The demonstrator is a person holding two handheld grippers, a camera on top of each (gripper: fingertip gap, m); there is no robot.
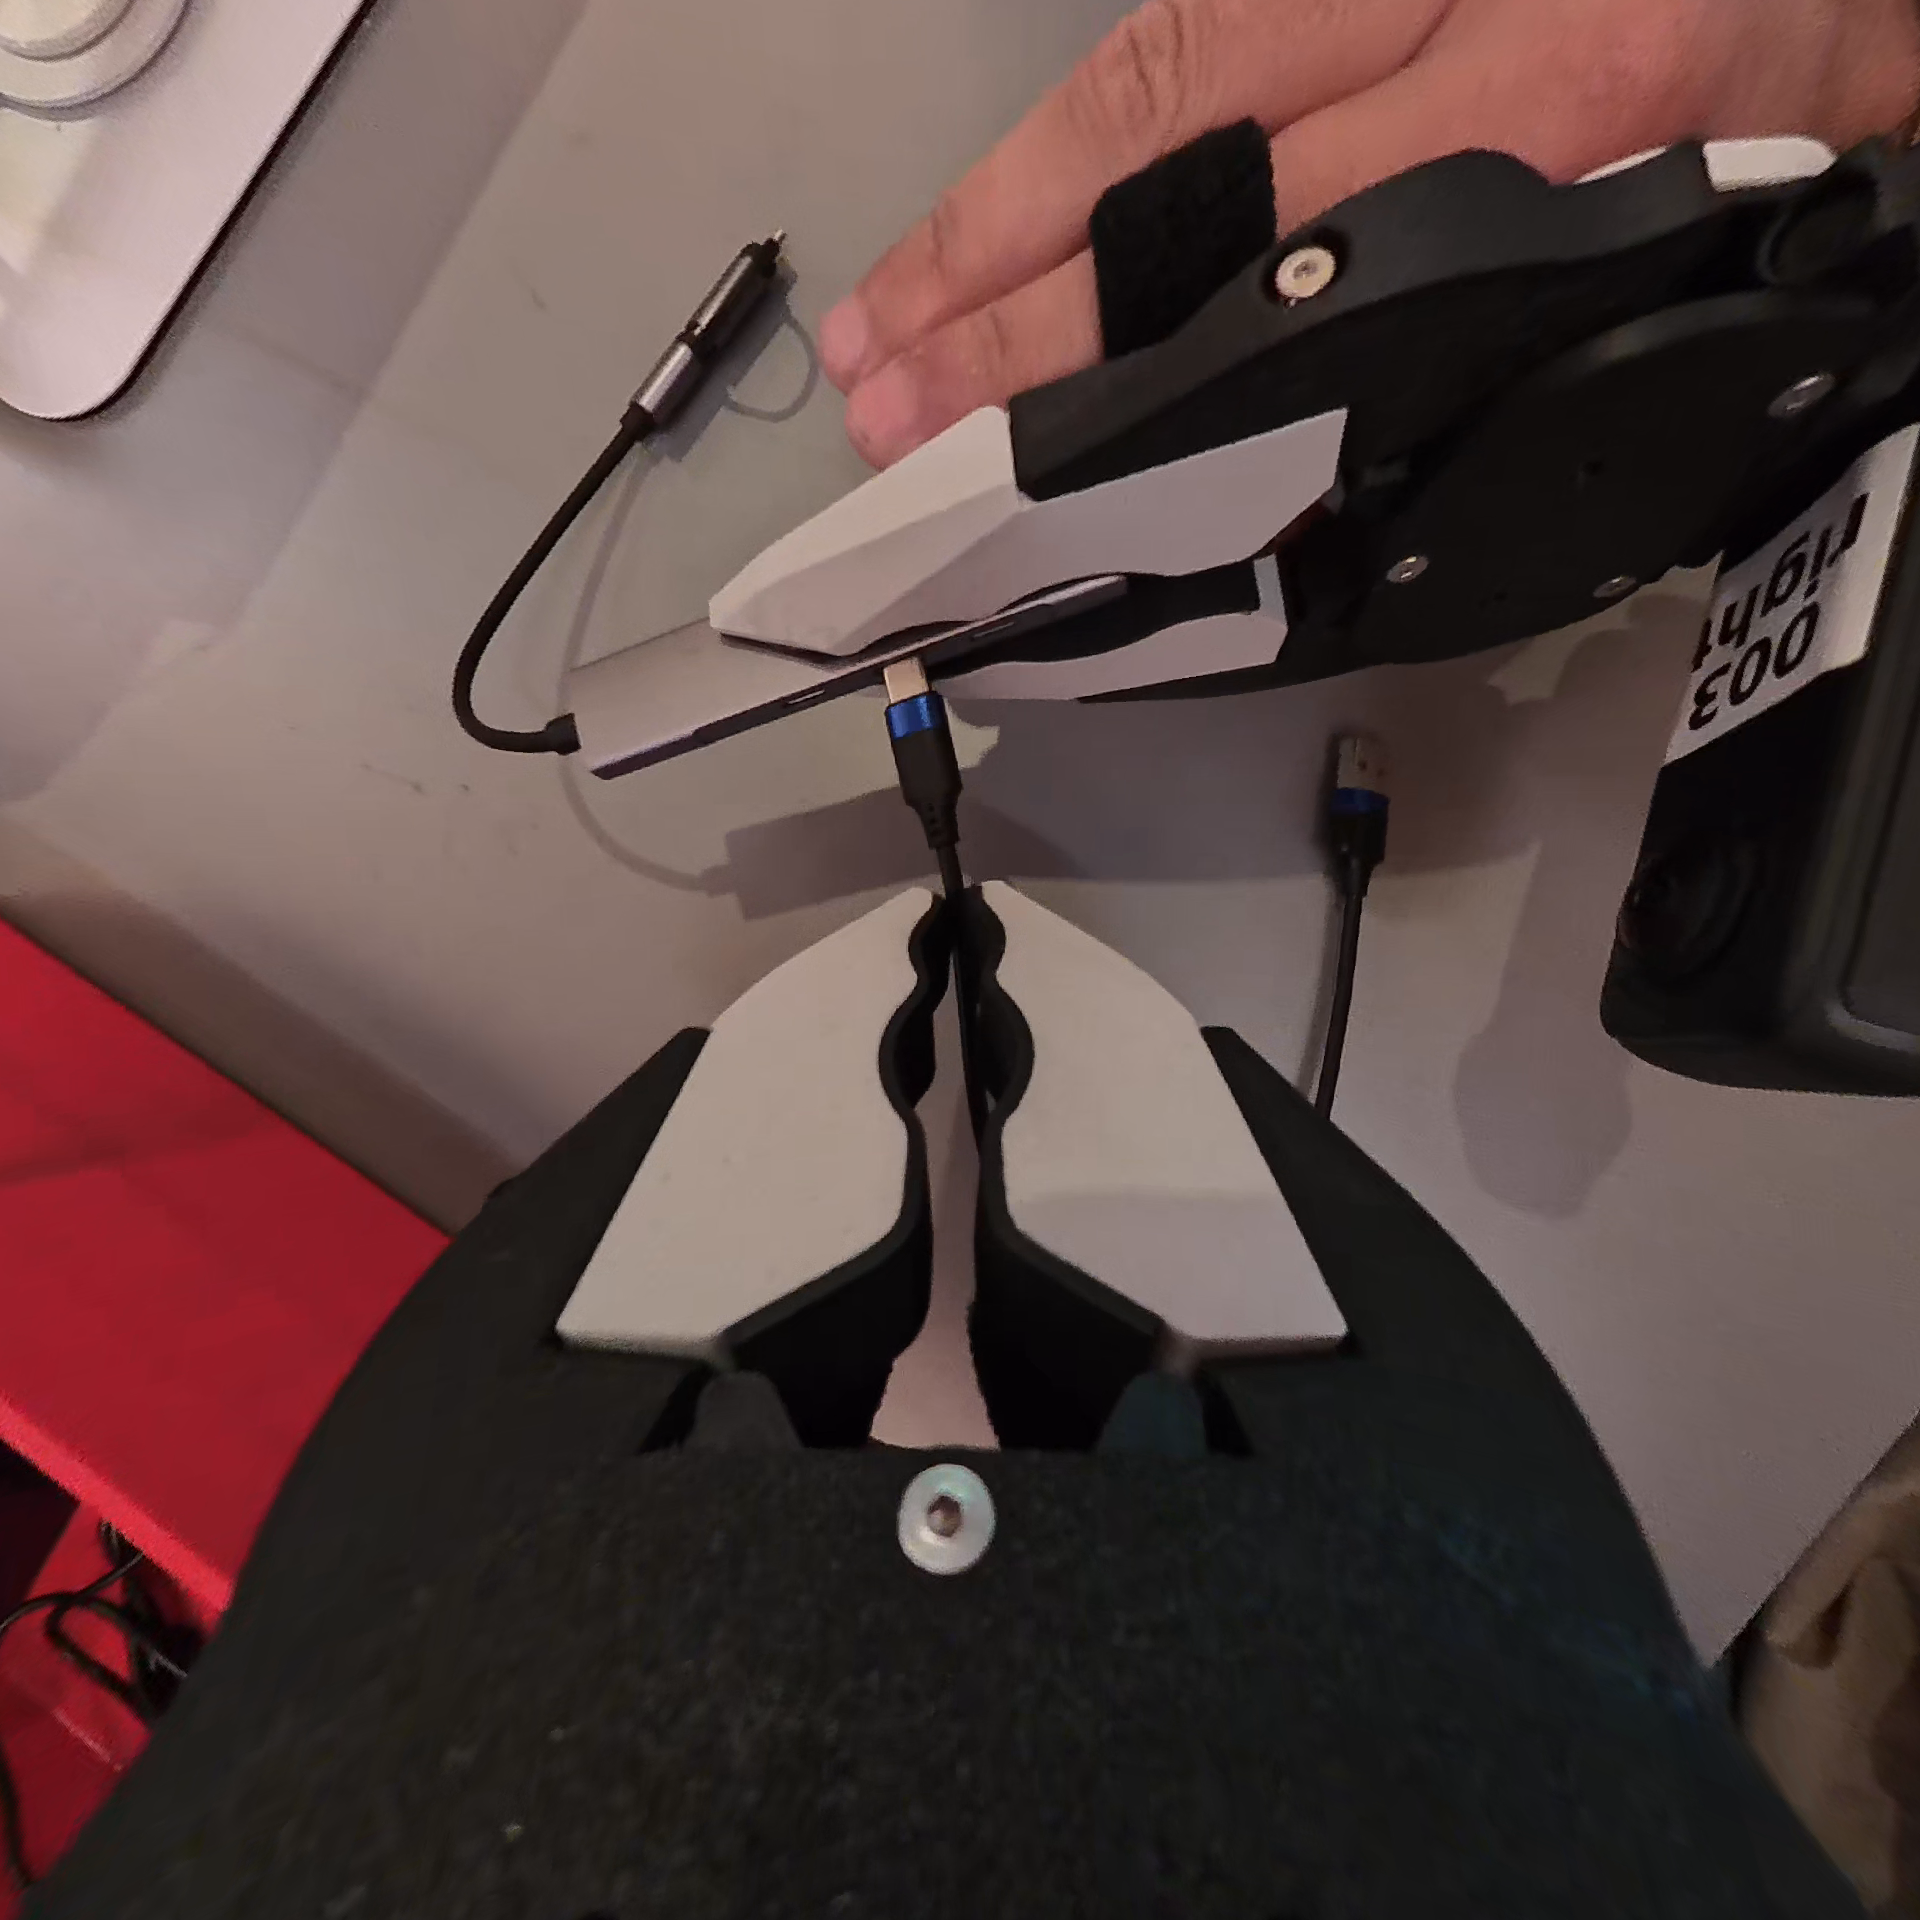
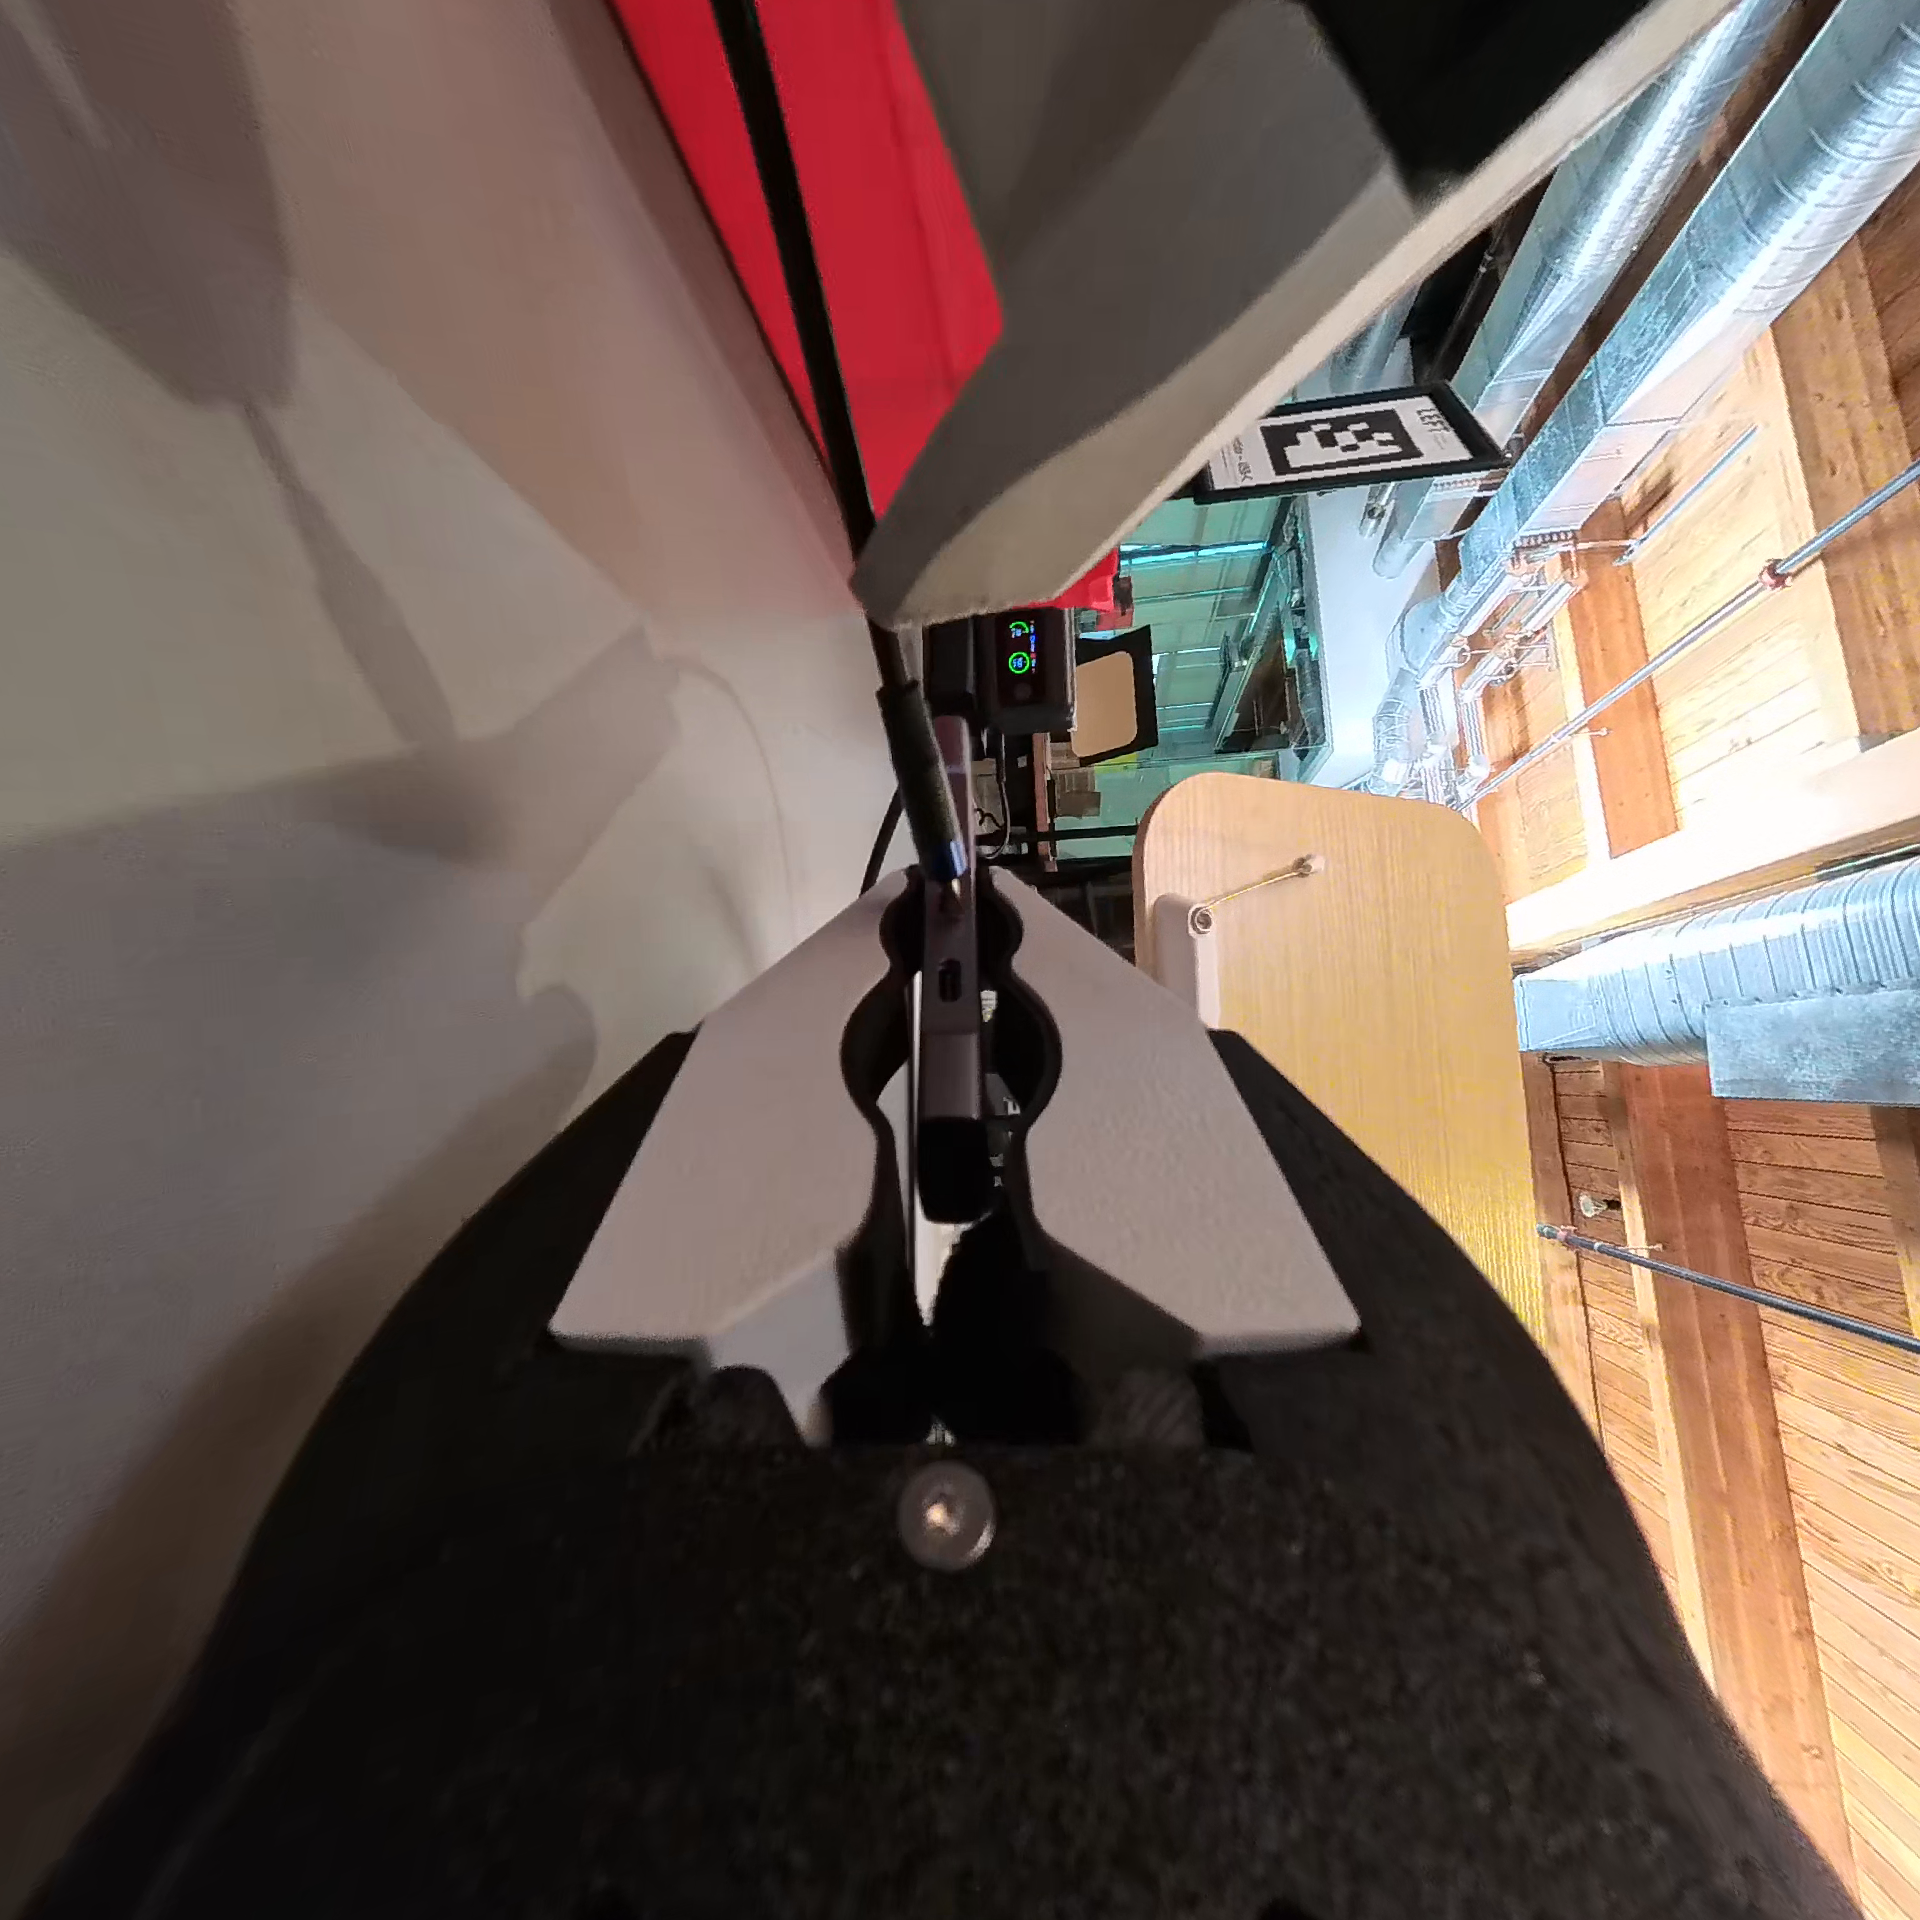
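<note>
Pale grey tabletop point(image 1: 1143, 1091) under soft indoor light, crossed by blurred shadows. Left of the tabletop, a red panel point(image 1: 156, 1247) with dark cables point(image 1: 94, 1621) tangled below. Beyond its far edge, a light wooden board point(image 2: 1340, 997), silver ventilation ducts point(image 2: 1714, 987) against wooden plank surfaces point(image 2: 1818, 1507), and a black-and-white marker sign point(image 2: 1351, 442).

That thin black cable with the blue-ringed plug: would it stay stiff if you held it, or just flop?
Probably floppy: the black cable is thin, and its far stretch bends away on the table. Only the short bit between the left gripper and the grey hub looks straight.
</note>
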